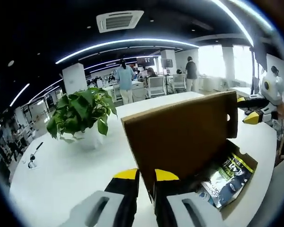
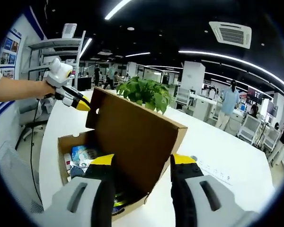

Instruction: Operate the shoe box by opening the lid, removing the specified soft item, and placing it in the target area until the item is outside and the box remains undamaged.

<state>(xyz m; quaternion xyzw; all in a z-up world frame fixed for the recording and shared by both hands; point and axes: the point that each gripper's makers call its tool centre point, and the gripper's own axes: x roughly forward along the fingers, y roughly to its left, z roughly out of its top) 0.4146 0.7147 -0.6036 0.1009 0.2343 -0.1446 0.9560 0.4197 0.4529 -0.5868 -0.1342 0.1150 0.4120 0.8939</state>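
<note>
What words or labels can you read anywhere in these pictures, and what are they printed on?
No text can be read with certainty.
Printed packet inside the open shoe box: it carries print, too small and blurred to read.
Sheet of paper on the white table: faint lines, unreadable.
Wall posters in the right gripper view: coloured panels, text too small.

A white tabletop (image 1: 71,175) carries everything. An open brown cardboard shoe box (image 1: 180,137) sits on it with its lid raised upright. A potted green plant (image 1: 83,113) in a white pot stands near the box. A small dark object (image 1: 33,163) lies well apart by the tabletop's edge; its kind is unclear.
</note>
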